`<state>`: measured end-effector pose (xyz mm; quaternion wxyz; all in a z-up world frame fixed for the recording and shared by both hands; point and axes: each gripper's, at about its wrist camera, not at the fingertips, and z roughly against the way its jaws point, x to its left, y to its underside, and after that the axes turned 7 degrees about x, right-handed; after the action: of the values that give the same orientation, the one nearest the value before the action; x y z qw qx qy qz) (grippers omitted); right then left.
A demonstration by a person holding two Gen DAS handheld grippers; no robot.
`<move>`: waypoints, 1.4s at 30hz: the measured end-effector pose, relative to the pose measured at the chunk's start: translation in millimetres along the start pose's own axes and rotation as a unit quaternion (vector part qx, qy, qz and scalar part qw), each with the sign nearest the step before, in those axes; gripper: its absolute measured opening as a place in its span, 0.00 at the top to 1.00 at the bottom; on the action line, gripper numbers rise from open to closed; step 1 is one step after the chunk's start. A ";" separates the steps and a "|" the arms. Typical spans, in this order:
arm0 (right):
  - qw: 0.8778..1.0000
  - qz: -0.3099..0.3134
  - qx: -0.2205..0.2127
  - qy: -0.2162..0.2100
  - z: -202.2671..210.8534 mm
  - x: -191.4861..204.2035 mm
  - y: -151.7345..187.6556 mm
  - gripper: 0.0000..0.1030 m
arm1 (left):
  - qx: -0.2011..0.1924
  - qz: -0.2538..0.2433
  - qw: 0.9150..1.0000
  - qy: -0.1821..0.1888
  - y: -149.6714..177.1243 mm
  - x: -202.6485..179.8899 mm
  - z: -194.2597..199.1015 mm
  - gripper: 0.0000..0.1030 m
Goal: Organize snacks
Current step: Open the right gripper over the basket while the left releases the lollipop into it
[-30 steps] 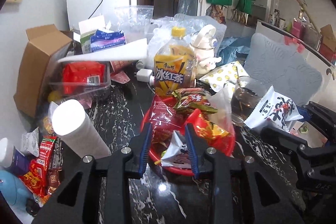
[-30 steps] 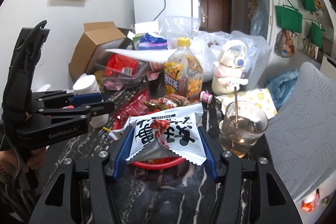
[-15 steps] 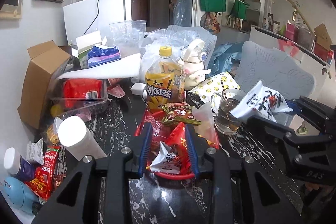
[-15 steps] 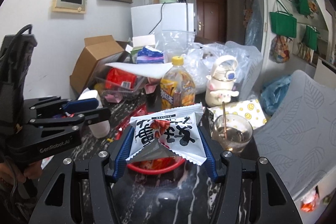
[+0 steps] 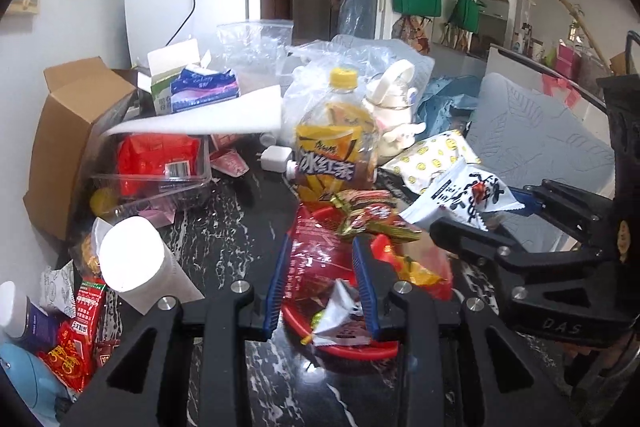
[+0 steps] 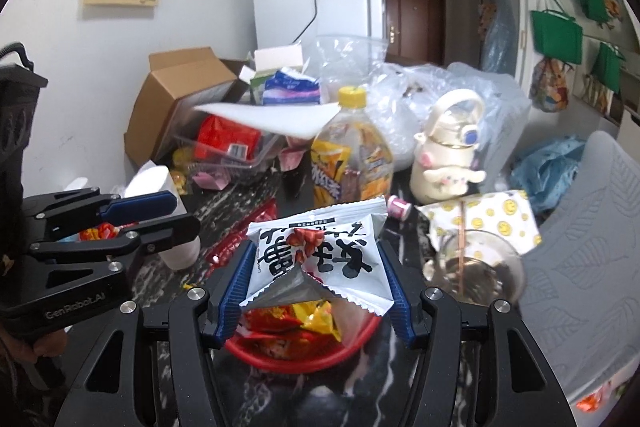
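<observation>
A red basket (image 5: 360,349) on the black marble table holds several red and yellow snack packets. My left gripper (image 5: 320,279) is open and empty, its blue pads hanging just above the basket's contents. My right gripper (image 6: 316,267) is shut on a white snack packet with black characters (image 6: 316,255) and holds it above the basket (image 6: 296,359). In the left wrist view the packet (image 5: 460,193) and the right gripper (image 5: 486,215) are at the right. The left gripper (image 6: 160,213) shows at the left of the right wrist view.
An iced tea bottle (image 5: 336,147) stands behind the basket. A clear tub with a red pack (image 5: 156,163), a white paper roll (image 5: 136,263), loose red snacks (image 5: 76,339), a cardboard box (image 5: 68,131), a glass cup (image 6: 476,271) and a cream kettle-shaped bottle (image 6: 448,151) crowd the table.
Both grippers rose and pulled back a little half a second ago, then came lower and closer over the basket. The right gripper kept its hold on the white packet.
</observation>
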<state>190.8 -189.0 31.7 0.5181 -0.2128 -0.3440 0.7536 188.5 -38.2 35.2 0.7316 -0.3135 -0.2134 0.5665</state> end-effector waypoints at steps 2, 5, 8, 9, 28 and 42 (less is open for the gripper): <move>1.000 0.001 0.008 -0.007 -11.7 1.2 -2.8 0.42 | 0.008 0.006 1.000 -0.001 0.0 4.6 -7.2 0.70; 1.000 0.010 0.012 -0.008 -29.0 4.8 -7.0 0.42 | 0.015 0.013 1.000 0.000 1.2 10.7 -15.2 0.70; 0.999 0.013 0.030 -0.009 -48.5 6.5 -8.5 0.42 | 0.020 0.018 1.000 -0.002 3.0 14.5 -20.7 0.70; 0.999 0.010 0.040 -0.008 -57.0 6.6 -7.6 0.42 | 0.021 0.019 1.000 -0.001 3.8 15.2 -21.6 0.70; 0.997 0.004 0.066 -0.030 -71.7 2.4 1.4 0.28 | 0.034 0.019 0.999 0.008 7.8 14.0 -28.9 0.70; 0.999 0.003 0.035 -0.006 -42.5 1.1 -7.5 0.28 | 0.017 0.022 0.999 -0.015 0.8 13.1 -10.1 0.70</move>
<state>223.9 -173.6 8.7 0.5211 -0.1910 -0.3196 0.7680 198.2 -27.7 26.9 0.7207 -0.2972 -0.2076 0.5909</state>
